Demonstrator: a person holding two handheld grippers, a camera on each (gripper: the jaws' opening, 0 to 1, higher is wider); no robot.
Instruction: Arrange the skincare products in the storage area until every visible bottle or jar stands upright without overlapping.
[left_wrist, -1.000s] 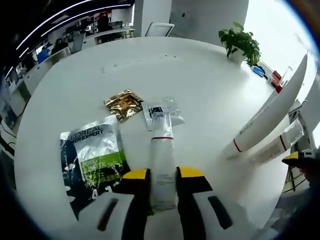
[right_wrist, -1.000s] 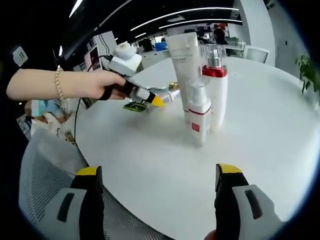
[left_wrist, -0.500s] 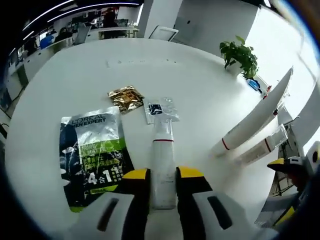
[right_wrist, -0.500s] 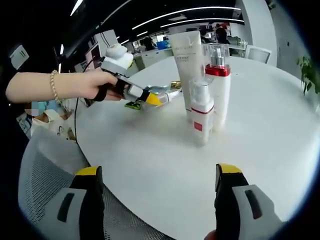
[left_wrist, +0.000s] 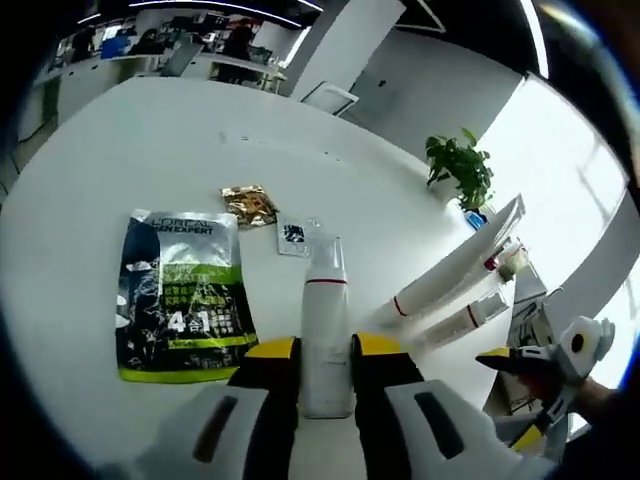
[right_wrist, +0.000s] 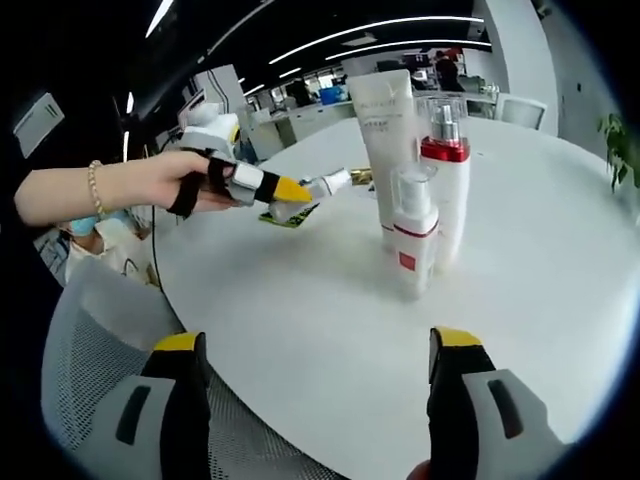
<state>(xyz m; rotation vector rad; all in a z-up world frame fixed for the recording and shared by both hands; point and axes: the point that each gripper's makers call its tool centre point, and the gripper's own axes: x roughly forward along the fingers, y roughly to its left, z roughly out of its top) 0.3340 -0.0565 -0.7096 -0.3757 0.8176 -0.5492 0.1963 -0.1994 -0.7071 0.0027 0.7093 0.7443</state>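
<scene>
While the round white table (right_wrist: 330, 330) bears three upright white containers, we note our left gripper (left_wrist: 325, 352) clamping a slim white red-banded bottle (left_wrist: 325, 330) above it; right gripper (right_wrist: 312, 360) gapes, empty.

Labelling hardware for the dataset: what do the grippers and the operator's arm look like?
Both grippers have light grey jaws with yellow tips and dark oblong insets: left gripper, right gripper. In the right gripper view, the left gripper has a black strap across the hand, whose wrist wears a bead bracelet.
</scene>
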